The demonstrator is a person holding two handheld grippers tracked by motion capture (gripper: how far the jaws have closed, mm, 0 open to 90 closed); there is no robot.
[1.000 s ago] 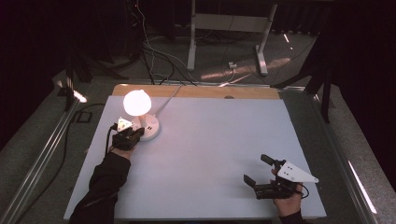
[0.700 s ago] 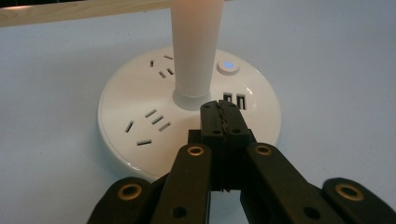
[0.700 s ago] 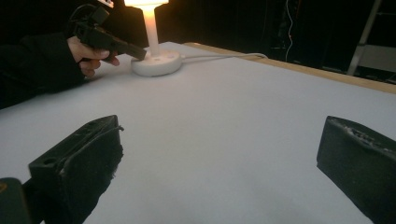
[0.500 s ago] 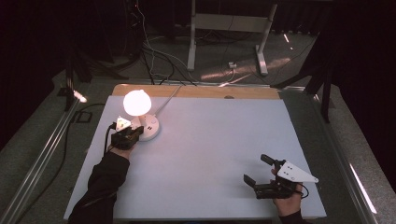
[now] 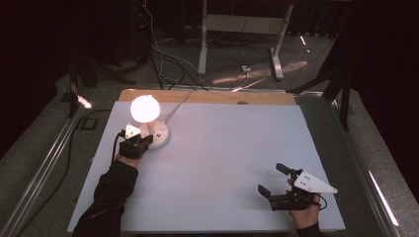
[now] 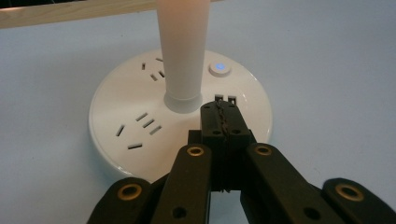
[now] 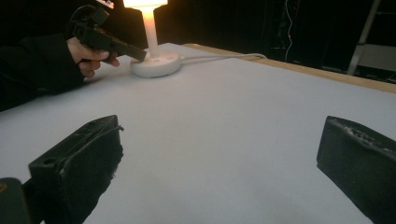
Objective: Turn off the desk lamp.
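Glowing at the far left of the table (image 5: 227,163), the lamp (image 5: 145,109) stands on a round white base (image 6: 140,126) carrying sockets, two USB ports and a lit button (image 6: 220,68). The left tongs (image 6: 223,122) are clenched empty, tips over the base just before its stem. Its white cord (image 5: 179,101) runs off the far edge. The right tongs (image 5: 271,180) rest released, well apart at the near right.
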